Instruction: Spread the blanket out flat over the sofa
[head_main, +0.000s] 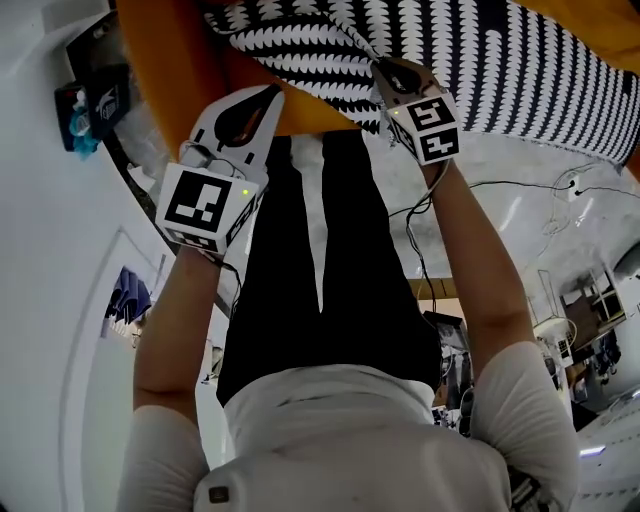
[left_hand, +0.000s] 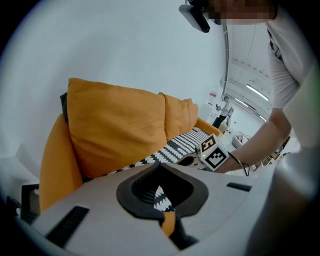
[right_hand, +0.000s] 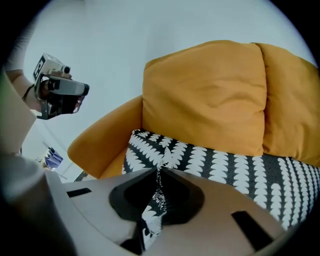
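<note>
— Entry one: the hands?
— Both forearms (head_main: 480, 270) reach forward and down from a person in white sleeves. Right tongs (head_main: 380, 62): tilted steeply down, jaws closed on a pinched-up fold of the blanket (right_hand: 225, 167), with the cloth running up between the pads. Left tongs (head_main: 272, 93): over the front edge of the sofa (head_main: 170, 60), jaws together, tips meeting, nothing caught between them.

— Entry two: the blanket's place?
— Black, with rows of white leaf-shaped marks. It lies along the orange sofa's seat against the foot of the two back cushions (right_hand: 205, 95) and rises to a peak at the right tongs.

— Entry three: the room?
— A plain white wall (left_hand: 125, 45) stands behind the sofa. The floor (head_main: 520, 230) is pale and glossy, with a thin black cable (head_main: 500, 183) across it.

— Entry four: what differs between views?
— Head view only: the floor, the cable and the person's black trousers (head_main: 360, 280).
— Gripper views only: the back cushions and the wall.
— Right gripper view: the left tongs off to the left, held clear of the blanket above the sofa arm (right_hand: 95, 145).
— Left gripper view: the right tongs at the blanket's near edge. A sliver of blanket and orange seat shows through the hollow behind its own shut jaws.
</note>
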